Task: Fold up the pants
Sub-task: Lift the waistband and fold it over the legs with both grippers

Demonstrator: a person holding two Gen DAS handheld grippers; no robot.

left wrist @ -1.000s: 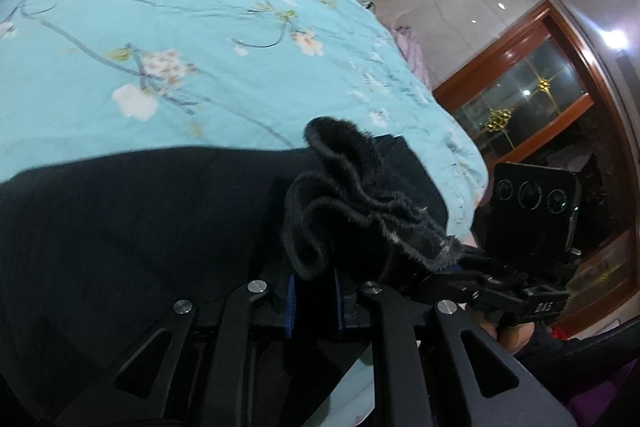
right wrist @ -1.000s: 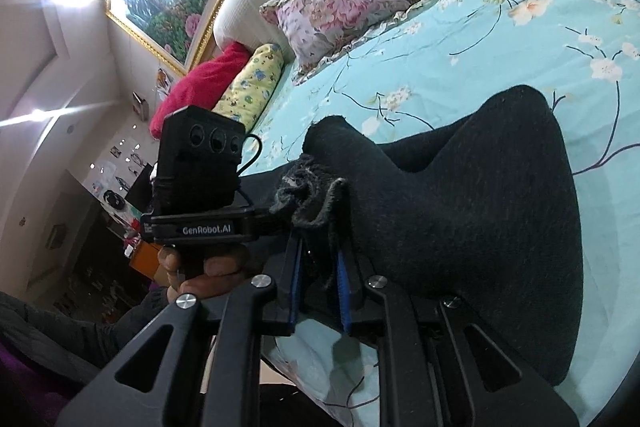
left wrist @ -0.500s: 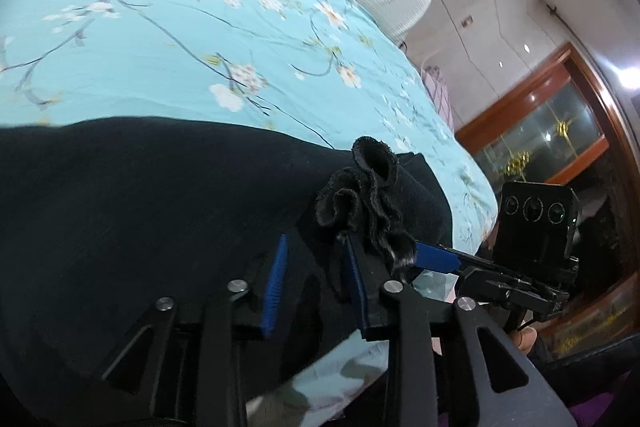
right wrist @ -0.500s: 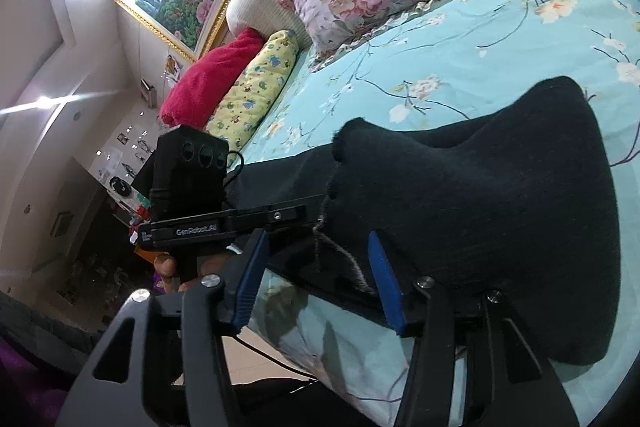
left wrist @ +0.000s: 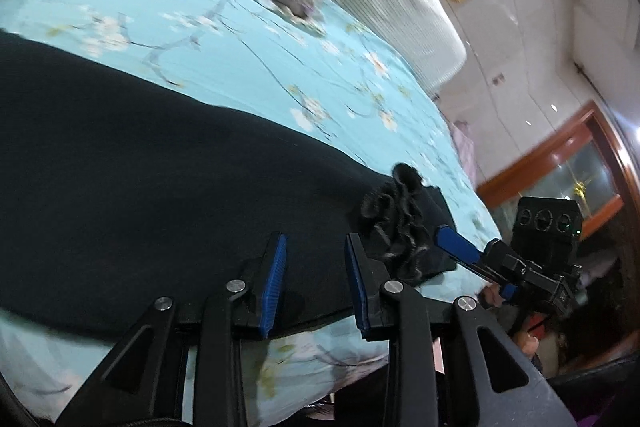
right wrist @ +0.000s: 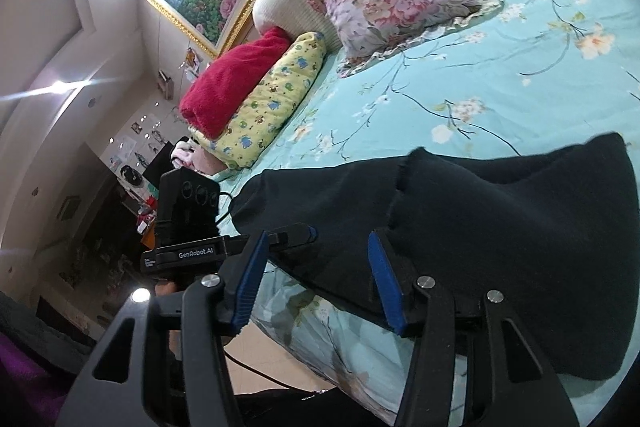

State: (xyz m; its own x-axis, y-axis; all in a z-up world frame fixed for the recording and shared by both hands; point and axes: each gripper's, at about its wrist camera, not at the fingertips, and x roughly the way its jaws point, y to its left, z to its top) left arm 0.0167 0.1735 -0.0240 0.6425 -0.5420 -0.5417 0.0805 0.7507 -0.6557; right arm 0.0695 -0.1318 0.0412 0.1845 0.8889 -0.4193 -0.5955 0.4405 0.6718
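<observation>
Pants [left wrist: 152, 187], black and folded over, lie along the near edge of the bed [left wrist: 280, 75], with the left claw [left wrist: 314, 283] and right claw [right wrist: 316, 279] both spread wide just above the cloth, gripping nothing.

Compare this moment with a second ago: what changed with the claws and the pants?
Both claws let go. The left claw and right claw, each shut on a bunched pants edge a second ago, now stand open and drawn back toward the bed's edge. The pants stayed lying on the bed.
</observation>
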